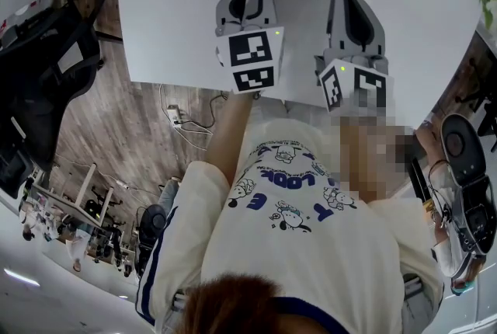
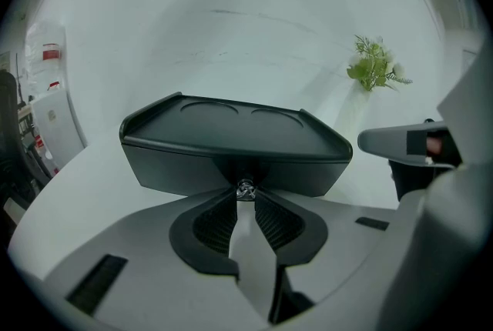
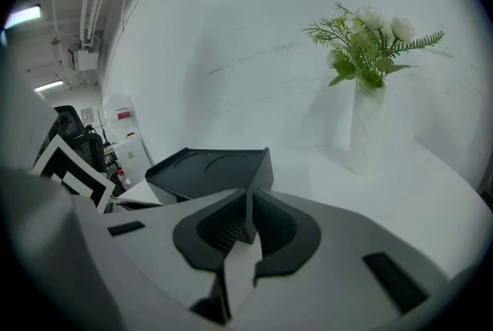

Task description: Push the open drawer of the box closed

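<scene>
Left claw (image 2: 245, 197) pinches the tiny knob (image 2: 245, 188) on the black box (image 2: 231, 138), while the right claw (image 3: 249, 195) sits pressed together nearby.

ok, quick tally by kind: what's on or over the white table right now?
black box, with a small clear knob on its front: 1
white vase of flowers: 1
tongs: 2, the left tongs and the right tongs
Total: 4
</scene>
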`<state>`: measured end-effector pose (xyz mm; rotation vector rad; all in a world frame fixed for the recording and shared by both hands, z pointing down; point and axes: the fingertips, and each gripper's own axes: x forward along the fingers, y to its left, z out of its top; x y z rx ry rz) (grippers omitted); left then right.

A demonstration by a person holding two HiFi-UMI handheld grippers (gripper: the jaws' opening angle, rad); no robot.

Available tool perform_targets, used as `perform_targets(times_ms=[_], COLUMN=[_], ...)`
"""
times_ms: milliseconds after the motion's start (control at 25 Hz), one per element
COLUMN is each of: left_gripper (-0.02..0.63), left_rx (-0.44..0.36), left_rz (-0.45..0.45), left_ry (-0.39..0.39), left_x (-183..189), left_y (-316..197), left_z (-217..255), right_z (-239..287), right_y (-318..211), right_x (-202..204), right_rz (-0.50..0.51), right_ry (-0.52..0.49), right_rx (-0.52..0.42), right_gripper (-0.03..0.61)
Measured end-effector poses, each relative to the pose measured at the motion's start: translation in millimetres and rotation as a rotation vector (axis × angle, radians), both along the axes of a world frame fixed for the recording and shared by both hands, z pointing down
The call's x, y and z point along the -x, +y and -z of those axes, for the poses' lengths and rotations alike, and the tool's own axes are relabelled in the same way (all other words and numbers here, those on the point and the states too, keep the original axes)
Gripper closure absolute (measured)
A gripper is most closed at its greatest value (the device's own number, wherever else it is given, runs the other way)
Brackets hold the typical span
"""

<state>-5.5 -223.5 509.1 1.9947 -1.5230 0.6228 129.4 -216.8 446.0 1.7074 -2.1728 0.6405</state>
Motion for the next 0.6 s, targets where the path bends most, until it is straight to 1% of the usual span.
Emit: perform_targets(times_ms=[600], left_gripper=[0.538], left_rx=[-0.010], left_rz=[0.013], left_ry=[-0.006], left_x=[3.2], left_y=[-9.5], left_z=[1.6], right_z=[-0.9], right_y=[0.6], right_x=[0.0], right_rz=[0.001], right_ry=[0.003], right_rx=[0.003], right_gripper=[0.537])
